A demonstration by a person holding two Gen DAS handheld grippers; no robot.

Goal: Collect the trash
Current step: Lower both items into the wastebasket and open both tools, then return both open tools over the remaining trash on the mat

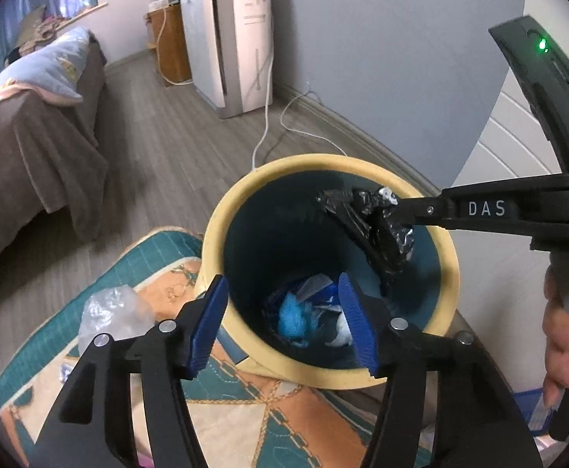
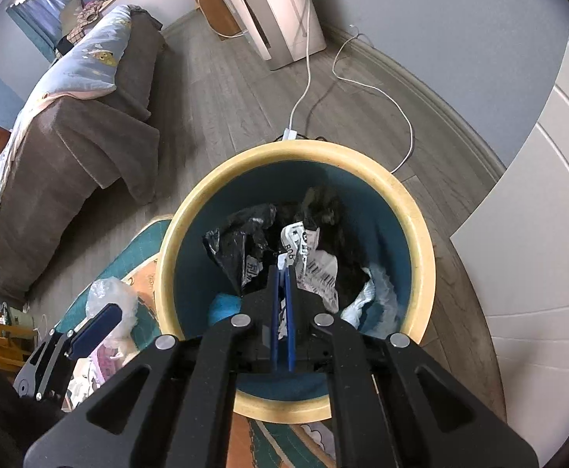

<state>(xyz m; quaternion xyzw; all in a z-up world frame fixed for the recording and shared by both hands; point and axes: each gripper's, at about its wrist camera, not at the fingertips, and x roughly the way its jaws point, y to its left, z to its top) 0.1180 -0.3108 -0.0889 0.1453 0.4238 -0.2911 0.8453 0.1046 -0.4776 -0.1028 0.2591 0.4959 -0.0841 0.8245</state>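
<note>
Black plastic wrapper (image 1: pixel 378 230) held over the bin (image 1: pixel 450 257).

The right gripper (image 2: pixel 284 273) is clamped on the crumpled black wrapper with its white label, above the yellow-rimmed bin's teal inside. The left gripper (image 1: pixel 284 323), fingers apart and empty, hovers at the near rim. Blue and white trash (image 1: pixel 296 318) lies at the bottom; a clear bag (image 1: pixel 109 312) sits left on the quilt (image 1: pixel 245 409).

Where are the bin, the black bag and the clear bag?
bin (image 2: pixel 417 210), right wrist view, yellow rim.
black bag (image 1: pixel 378 230), left wrist view, crumpled middle.
clear bag (image 1: pixel 109 312), left wrist view, its middle.
</note>
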